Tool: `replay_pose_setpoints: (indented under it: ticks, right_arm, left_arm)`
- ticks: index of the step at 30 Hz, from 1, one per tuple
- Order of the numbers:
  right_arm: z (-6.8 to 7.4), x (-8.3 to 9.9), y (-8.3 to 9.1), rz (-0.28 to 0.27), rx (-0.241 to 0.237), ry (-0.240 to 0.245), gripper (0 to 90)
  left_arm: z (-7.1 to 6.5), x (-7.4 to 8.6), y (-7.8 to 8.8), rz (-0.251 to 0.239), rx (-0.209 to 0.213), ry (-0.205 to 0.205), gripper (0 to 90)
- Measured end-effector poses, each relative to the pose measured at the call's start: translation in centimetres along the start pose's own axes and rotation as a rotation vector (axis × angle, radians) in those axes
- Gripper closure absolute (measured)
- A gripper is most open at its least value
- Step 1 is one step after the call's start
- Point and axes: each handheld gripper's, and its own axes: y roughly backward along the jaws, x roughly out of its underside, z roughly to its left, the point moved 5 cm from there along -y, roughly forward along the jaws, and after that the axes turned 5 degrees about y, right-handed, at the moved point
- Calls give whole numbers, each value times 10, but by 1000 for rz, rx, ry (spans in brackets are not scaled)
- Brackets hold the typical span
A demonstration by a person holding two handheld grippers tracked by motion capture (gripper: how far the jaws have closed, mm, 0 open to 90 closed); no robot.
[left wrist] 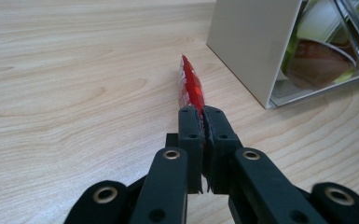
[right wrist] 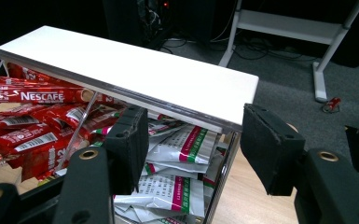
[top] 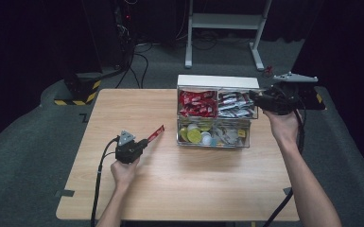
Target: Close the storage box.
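My left gripper is shut on one end of a red stick sachet, whose far end points toward a clear organizer box and lies low over the wooden table. The box holds red Nescafe sachets, white and green sachets and round lidded cups. At the box's back right corner my right gripper is open. Its jaws straddle the corner of the white top panel, and I see no pad pressing on it.
The box stands at the table's far right. A white desk frame and cables lie on the floor behind. A black and yellow striped base sits off the far left corner. A small red object lies on the carpet.
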Motion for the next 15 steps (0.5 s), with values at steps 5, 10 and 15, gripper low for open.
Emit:
replay_pose_setpoints:
  ticks: [5,10,15]
  right_arm:
    - [0,0,0,-1,0,4,424]
    - [1,-1,0,2,8,8,423]
    - [1,0,0,-2,8,-5,421]
  left_arm:
    - [-2,4,-5,17,0,-5,864]
    - [0,8,-8,43,-4,-3,854]
    - [4,13,-10,84,-27,-18,838]
